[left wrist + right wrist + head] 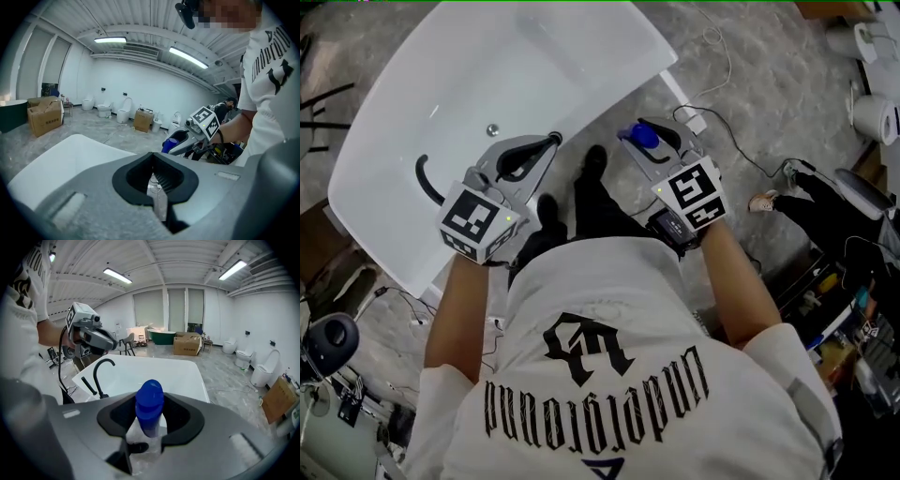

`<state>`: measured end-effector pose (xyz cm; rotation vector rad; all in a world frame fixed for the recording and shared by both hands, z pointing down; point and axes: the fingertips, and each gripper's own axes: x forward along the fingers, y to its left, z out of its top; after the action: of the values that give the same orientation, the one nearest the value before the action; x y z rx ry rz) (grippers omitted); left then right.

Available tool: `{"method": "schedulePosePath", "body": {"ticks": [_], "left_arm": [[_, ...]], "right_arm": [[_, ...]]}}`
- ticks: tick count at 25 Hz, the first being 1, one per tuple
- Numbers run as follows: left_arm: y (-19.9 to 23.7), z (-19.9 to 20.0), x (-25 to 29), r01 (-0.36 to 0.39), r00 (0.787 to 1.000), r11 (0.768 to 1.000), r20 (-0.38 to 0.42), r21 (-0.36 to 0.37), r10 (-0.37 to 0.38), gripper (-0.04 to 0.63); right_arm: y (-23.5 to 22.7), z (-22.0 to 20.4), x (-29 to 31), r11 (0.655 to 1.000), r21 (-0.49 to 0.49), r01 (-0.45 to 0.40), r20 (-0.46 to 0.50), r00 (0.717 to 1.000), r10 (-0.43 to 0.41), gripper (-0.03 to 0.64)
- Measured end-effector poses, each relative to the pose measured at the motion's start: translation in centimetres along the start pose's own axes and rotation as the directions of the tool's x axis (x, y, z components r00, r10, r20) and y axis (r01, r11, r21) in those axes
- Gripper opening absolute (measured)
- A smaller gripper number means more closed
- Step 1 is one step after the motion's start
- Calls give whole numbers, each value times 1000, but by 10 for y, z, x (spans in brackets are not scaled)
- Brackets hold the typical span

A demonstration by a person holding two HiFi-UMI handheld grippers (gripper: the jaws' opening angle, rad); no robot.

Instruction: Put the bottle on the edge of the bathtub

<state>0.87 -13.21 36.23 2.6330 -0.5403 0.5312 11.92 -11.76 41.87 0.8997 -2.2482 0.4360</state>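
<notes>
A clear bottle with a blue cap (pixel 149 401) sticks up between the jaws of my right gripper (pixel 149 430), which is shut on it. In the head view the blue cap (pixel 645 137) shows at the right gripper (pixel 637 131), over the floor just off the near right rim of the white bathtub (pixel 487 75). My left gripper (pixel 547 142) hangs over the tub's near rim, jaws together with nothing in them. In its own view the left gripper (pixel 157 187) shows only a thin slit between its pads, with the tub (pixel 70 154) below.
A black faucet (pixel 427 180) and a drain (pixel 492 130) sit in the tub. A cable (pixel 727 84) and a white plug block (pixel 694 122) lie on the marble floor to the right. Another person's legs (pixel 806 211) and toilets (pixel 872 112) are at the right.
</notes>
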Motion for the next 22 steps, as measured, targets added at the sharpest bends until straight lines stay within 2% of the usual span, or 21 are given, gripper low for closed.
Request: {"method": "schedulePosePath", "body": {"ticks": [15,22], "left_arm": [[43,-76,65,-21,993,999,-120,-45,15,6],[65,-107,82,-39,989,996,-143,-81,27,6]], "right_arm": [[-44,-74,105,998,11,-69,-113,991,70,154],[-54,-93,151,995,-44,-85,-155,985,77,154]]}}
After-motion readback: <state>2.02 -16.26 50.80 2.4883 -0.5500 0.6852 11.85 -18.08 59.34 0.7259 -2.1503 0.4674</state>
